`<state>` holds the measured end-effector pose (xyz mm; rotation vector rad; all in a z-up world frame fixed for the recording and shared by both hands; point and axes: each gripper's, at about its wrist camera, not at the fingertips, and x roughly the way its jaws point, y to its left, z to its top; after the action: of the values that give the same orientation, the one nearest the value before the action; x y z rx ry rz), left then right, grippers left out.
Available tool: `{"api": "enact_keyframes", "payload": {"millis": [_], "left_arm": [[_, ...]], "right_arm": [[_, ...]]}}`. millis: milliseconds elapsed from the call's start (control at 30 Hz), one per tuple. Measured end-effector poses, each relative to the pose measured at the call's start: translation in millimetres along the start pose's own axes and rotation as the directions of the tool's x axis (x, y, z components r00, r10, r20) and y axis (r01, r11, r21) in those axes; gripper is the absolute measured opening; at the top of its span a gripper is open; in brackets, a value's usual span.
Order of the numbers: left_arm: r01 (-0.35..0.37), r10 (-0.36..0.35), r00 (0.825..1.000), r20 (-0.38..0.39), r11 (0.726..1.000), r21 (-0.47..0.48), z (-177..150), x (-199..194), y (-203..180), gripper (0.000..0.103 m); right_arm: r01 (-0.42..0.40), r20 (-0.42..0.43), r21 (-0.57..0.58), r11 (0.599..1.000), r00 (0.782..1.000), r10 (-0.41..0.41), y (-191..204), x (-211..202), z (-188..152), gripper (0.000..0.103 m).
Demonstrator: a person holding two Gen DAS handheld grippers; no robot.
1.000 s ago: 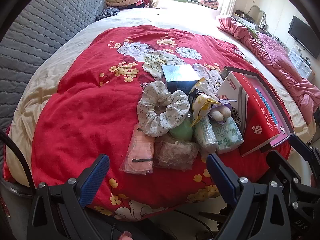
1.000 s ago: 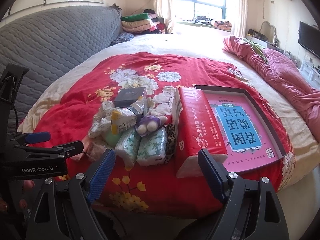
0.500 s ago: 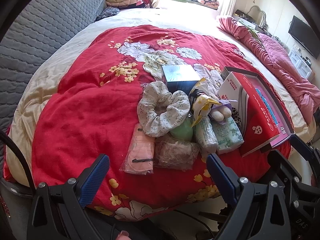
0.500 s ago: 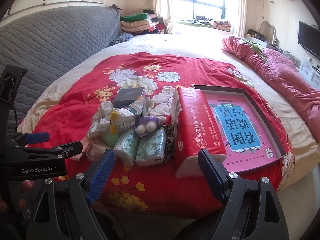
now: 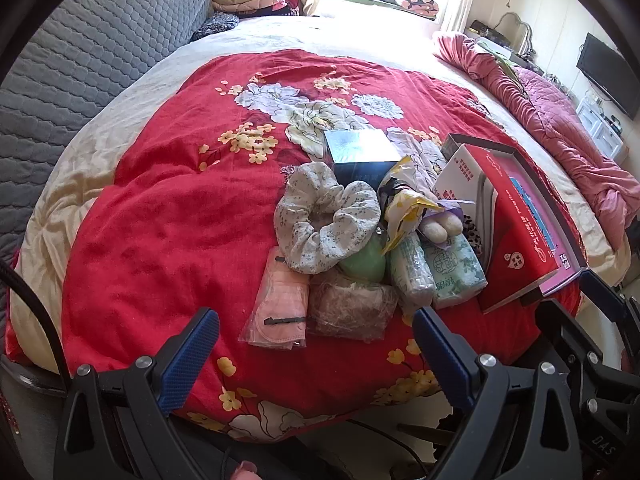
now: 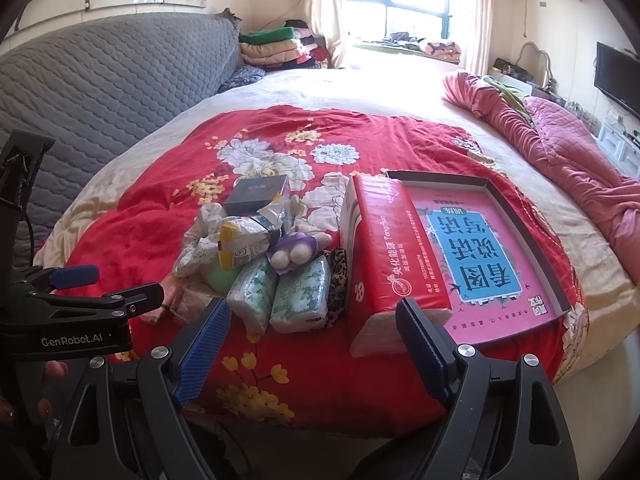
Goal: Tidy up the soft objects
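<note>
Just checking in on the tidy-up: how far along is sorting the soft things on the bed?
Nothing looks sorted: scrunchie, tissue packs and face mask lie piled beside the open box. Left gripper and right gripper are open, holding nothing. Everything remains.

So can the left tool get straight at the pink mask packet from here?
Probably yes. The left tool is open, and the pink mask packet lies at the pile's near edge with only bare red quilt between them.

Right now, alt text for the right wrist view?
Open right gripper hovers before a red floral quilt holding a pile of soft items: tissue packs, plush toy, red tissue pack beside a pink-lined box.
</note>
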<state>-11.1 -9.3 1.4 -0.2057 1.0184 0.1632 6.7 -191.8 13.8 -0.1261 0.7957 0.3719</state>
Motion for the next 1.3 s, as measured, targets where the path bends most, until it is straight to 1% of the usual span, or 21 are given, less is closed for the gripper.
{"api": "enact_keyframes", "payload": {"millis": [233,333,433,533,633,700,800,867,933,967,1000,1067,1233,1300], "left_arm": [[0.012,-0.013,1.000,-0.013,0.999,-0.041,1,3,17,0.098],[0.034,-0.036,0.999,-0.031,0.997,-0.063,0,7,29,0.098],[0.027,-0.029,0.999,-0.043,0.997,-0.067,-3,11,40,0.098],[0.026,-0.031,0.998,-0.060,0.995,-0.092,-3,20,52,0.098],[0.040,-0.051,0.995,-0.085,0.992,-0.122,-1,32,63,0.098],[0.070,-0.084,0.991,-0.105,0.989,-0.131,1,41,65,0.098],[0.085,-0.103,0.984,-0.146,0.988,-0.130,3,56,65,0.098],[0.082,-0.099,0.981,-0.169,0.991,-0.107,0,64,63,0.095],[0.087,-0.103,0.978,-0.182,0.992,-0.095,-1,70,61,0.089],[0.093,-0.111,0.976,-0.186,0.990,-0.101,-1,72,63,0.083],[0.102,-0.120,0.976,-0.183,0.989,-0.104,0,74,64,0.083],[0.098,-0.115,0.977,-0.182,0.990,-0.101,2,78,66,0.082],[0.118,-0.135,0.970,-0.203,0.989,-0.092,8,90,65,0.081],[0.122,-0.140,0.968,-0.210,0.988,-0.096,11,95,66,0.078]], "right_arm": [[-0.006,0.004,-0.005,1.000,1.000,0.006,2,2,1,0.085],[-0.009,0.002,-0.012,1.000,1.000,0.009,3,5,2,0.085],[-0.015,-0.001,-0.018,1.000,1.000,0.015,6,9,2,0.085],[-0.019,-0.004,-0.026,0.999,1.000,0.019,8,14,3,0.085],[-0.020,-0.011,-0.027,0.999,1.000,0.020,10,20,4,0.085],[-0.017,-0.012,-0.031,0.999,1.000,0.017,10,23,5,0.085],[-0.012,-0.011,-0.036,0.999,1.000,0.012,11,27,6,0.085],[-0.011,-0.018,-0.036,0.999,1.000,0.010,11,30,6,0.085],[-0.008,-0.014,-0.036,0.999,1.000,0.008,11,33,7,0.085],[-0.003,-0.012,-0.040,0.999,1.000,0.003,12,34,8,0.085],[0.001,-0.013,-0.042,0.999,1.000,-0.001,12,37,10,0.085],[0.001,-0.013,-0.043,0.999,1.000,-0.002,13,40,12,0.085],[0.006,-0.013,-0.062,0.998,1.000,-0.007,18,50,20,0.085],[0.007,-0.010,-0.072,0.997,1.000,-0.008,21,54,25,0.085]]}}
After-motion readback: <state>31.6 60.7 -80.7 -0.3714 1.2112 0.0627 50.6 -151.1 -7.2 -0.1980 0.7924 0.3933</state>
